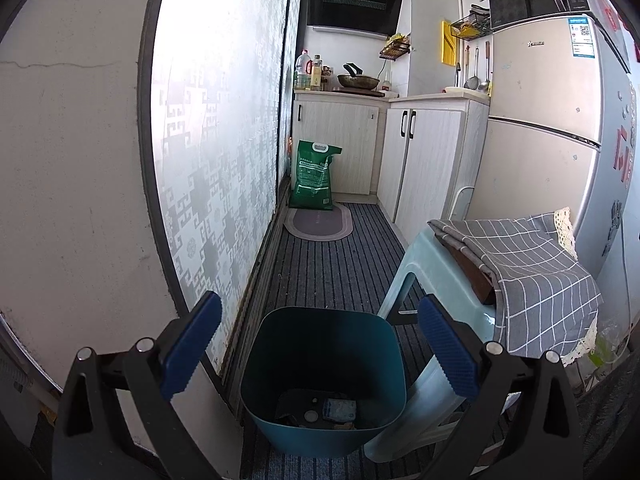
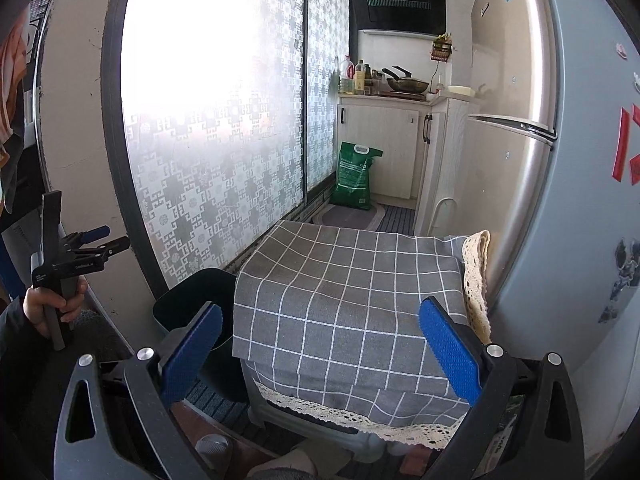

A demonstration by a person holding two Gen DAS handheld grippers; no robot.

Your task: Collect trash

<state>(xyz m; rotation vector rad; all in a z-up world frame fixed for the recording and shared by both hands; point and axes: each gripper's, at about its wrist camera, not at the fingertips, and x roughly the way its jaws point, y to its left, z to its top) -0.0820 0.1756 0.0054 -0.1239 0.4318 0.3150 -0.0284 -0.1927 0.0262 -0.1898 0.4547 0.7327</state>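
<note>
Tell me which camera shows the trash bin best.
The left wrist view: the trash bin sits centred below, its open mouth and the scraps at its bottom visible. The right wrist view shows only part of its dark rim beside the checked cloth.

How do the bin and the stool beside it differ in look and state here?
The bin is dark teal, open-topped, with scraps lying at its bottom; the stool is pale blue-green, its top draped with a grey checked cloth. The bin is lower than the stool. Both stand on the striped carpet.
</note>
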